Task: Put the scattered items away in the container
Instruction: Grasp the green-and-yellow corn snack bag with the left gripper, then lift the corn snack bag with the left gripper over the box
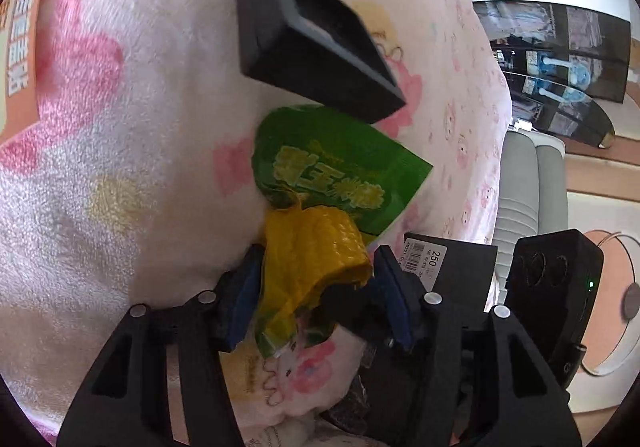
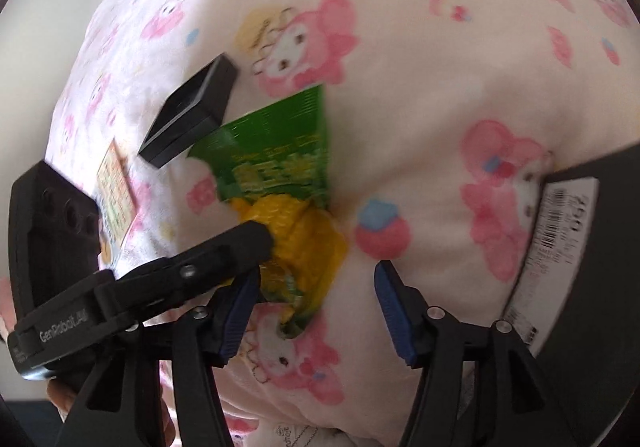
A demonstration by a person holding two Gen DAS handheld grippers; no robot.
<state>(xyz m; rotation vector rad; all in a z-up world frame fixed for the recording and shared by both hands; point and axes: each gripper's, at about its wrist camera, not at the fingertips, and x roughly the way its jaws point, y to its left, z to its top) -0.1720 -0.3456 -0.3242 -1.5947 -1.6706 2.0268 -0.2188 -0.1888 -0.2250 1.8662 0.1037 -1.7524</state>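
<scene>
A green and yellow snack bag (image 1: pixel 332 175) lies on a pink cartoon-print blanket (image 1: pixel 120 207). My left gripper (image 1: pixel 318 295) is shut on the bag's crumpled yellow end, with both blue pads against it. In the right wrist view the same bag (image 2: pixel 280 167) runs up from the left gripper's finger (image 2: pixel 240 243). My right gripper (image 2: pixel 316 311) stands open over the blanket. The bag's lower tip sits by its left pad (image 2: pixel 240 311), and the right pad is well apart from it. A black container with a barcode label (image 2: pixel 580 247) stands at the right, also visible as a labelled edge (image 1: pixel 448 259).
A small open black box (image 1: pixel 312 47) (image 2: pixel 192 115) lies just beyond the bag. An orange printed packet (image 1: pixel 20 27) (image 2: pixel 116 191) lies further left. The right gripper's black body (image 1: pixel 556 287) is close by. Beyond the blanket's right edge are a grey seat (image 1: pixel 528 183) and floor.
</scene>
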